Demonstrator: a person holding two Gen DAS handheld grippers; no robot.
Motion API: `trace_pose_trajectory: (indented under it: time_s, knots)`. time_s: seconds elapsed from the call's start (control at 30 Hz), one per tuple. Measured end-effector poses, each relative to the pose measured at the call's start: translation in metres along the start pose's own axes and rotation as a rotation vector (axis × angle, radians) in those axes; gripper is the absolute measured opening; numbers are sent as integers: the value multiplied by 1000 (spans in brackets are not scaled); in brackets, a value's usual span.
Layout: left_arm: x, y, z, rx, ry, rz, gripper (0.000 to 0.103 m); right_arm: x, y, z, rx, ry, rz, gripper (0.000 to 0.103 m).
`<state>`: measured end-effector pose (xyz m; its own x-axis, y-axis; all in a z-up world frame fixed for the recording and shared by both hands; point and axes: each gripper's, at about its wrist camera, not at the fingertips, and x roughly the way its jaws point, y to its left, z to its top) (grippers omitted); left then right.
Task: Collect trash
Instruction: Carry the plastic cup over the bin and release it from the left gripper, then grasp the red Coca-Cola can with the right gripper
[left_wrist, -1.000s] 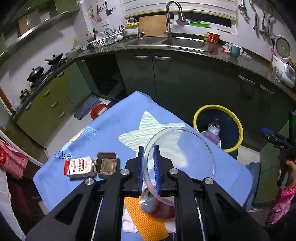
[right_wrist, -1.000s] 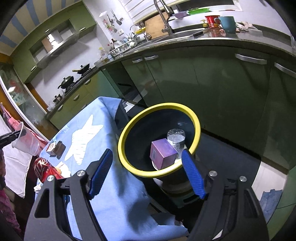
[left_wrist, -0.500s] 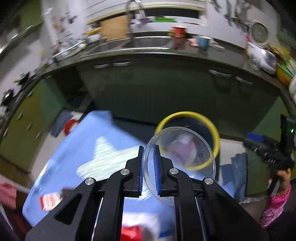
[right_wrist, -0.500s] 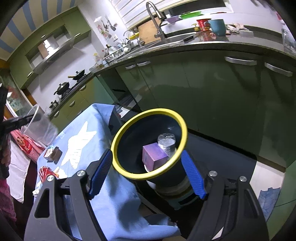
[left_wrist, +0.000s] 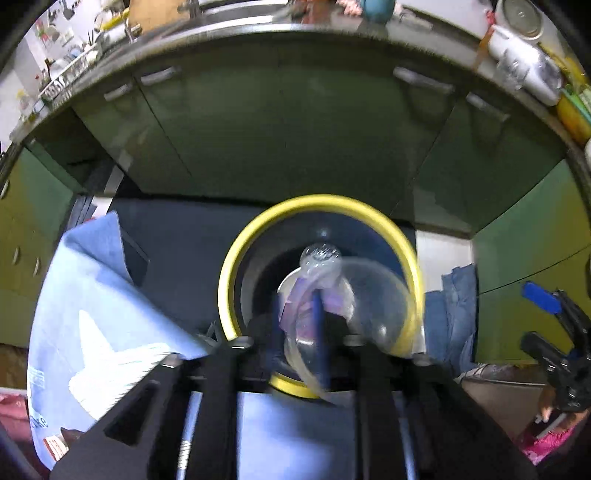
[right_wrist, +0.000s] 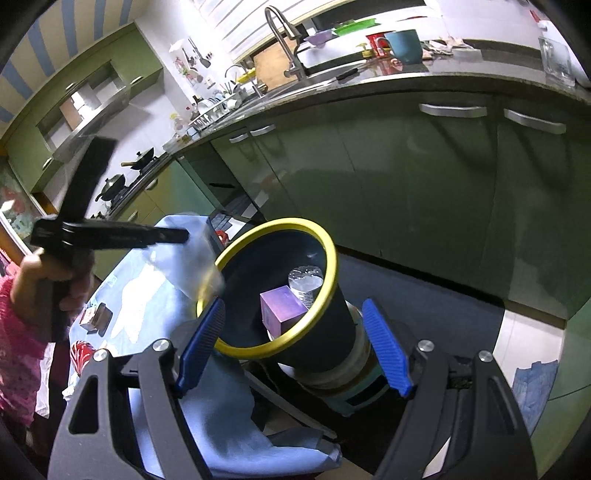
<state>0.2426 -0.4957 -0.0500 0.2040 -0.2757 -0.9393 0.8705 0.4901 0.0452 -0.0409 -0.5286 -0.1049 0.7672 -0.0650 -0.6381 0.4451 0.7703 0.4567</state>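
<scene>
Left wrist view: the left gripper (left_wrist: 297, 325) grips the clear cup (left_wrist: 354, 295) directly above the bin (left_wrist: 229, 280); the right gripper (right_wrist: 293, 347) gapes empty beside it

Both wrist views angled down, close above the shared yellow-rimmed bin (left_wrist: 236, 258) (right_wrist: 330, 258).

The yellow-rimmed trash bin (right_wrist: 280, 295) gapes open, its mouth partly filled by a purple box (right_wrist: 282, 308) and a plastic bottle (right_wrist: 304, 282). The left tool (left_wrist: 297, 321) holds a clear plastic cup (left_wrist: 354, 295) over the rim. Green cabinets (right_wrist: 406, 177) wall off the far side; the blue-clothed surface (right_wrist: 147, 295) adjoins the bin.
</scene>
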Motion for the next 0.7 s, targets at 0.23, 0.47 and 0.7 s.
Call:
trace_pose_trajectory:
  time_s: [0.23,0.47,0.7]
  knots:
    - [-27,3,-20,-23,-63,-4,55,0,3,0,-5,7,15,73]
    - [-170,44,-102,-125,-359,-19,86,9,23,-4,-61,45,38,75]
    - [-245,106,-229,-345,-515,69,93,18,58,-8,-140,104,78,75]
